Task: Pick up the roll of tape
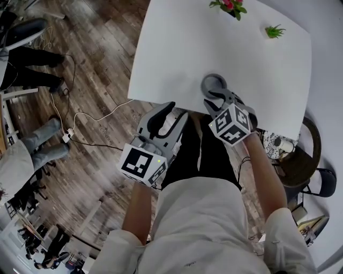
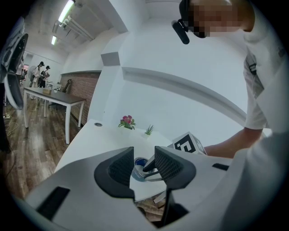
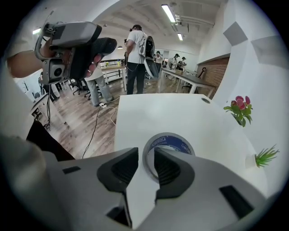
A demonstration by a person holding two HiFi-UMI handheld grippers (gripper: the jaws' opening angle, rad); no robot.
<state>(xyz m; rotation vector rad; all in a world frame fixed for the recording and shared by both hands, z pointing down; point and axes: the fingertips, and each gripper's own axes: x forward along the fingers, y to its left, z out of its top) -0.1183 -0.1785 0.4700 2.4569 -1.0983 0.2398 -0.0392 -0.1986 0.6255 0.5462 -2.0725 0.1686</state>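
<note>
The roll of tape (image 1: 214, 84), grey with a blue printed core, lies flat on the white table (image 1: 225, 43) near its front edge. My right gripper (image 1: 215, 99) points steeply down onto it. In the right gripper view one jaw sits inside the tape (image 3: 174, 140) ring and the other outside, so the near wall stands between them. A thin gap still shows beside the outer pad, so the right gripper (image 3: 145, 166) is open. My left gripper (image 1: 171, 112) hangs just off the table's front edge, open and empty. Its own view looks past the left gripper (image 2: 143, 167) jaws toward the tape (image 2: 138, 169).
A small pot of pink flowers (image 1: 229, 6) and a little green plant (image 1: 274, 31) stand at the table's far side. A white cable (image 1: 91, 115) runs over the wooden floor at the left, near a seated person's legs (image 1: 40, 142). A dark chair (image 1: 308, 152) is at the right.
</note>
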